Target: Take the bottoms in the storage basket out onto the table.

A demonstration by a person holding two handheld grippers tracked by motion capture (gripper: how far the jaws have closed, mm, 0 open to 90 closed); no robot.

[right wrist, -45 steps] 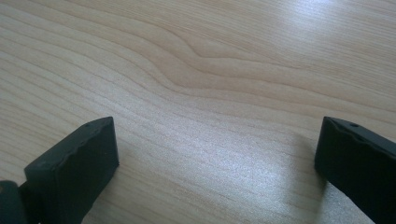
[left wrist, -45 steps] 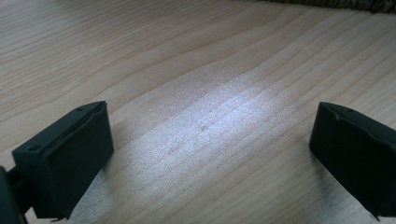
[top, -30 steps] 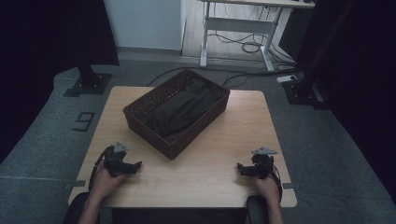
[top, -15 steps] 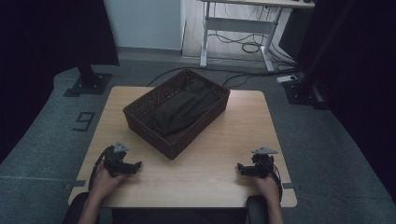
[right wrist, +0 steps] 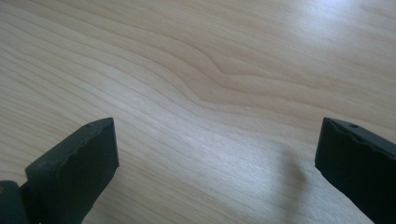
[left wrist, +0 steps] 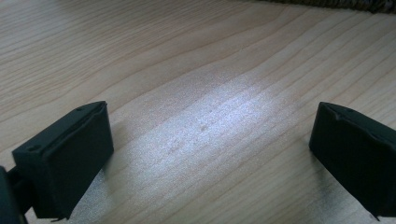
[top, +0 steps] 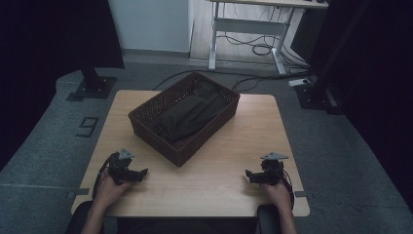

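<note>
I rest my left gripper (top: 139,174) and right gripper (top: 249,175) on the table (top: 214,161), jaws wide, holding nothing. The cloth (top: 192,113) lies in the basket (top: 146,124) (mid-table, well apart). I should approach from above, clearing the rim, then pinch one fold.

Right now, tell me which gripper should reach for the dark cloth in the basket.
Left, probably. The left gripper rests open nearer the basket, whose near corner faces it; the dark cloth lies inside. The right gripper sits farther off.
</note>
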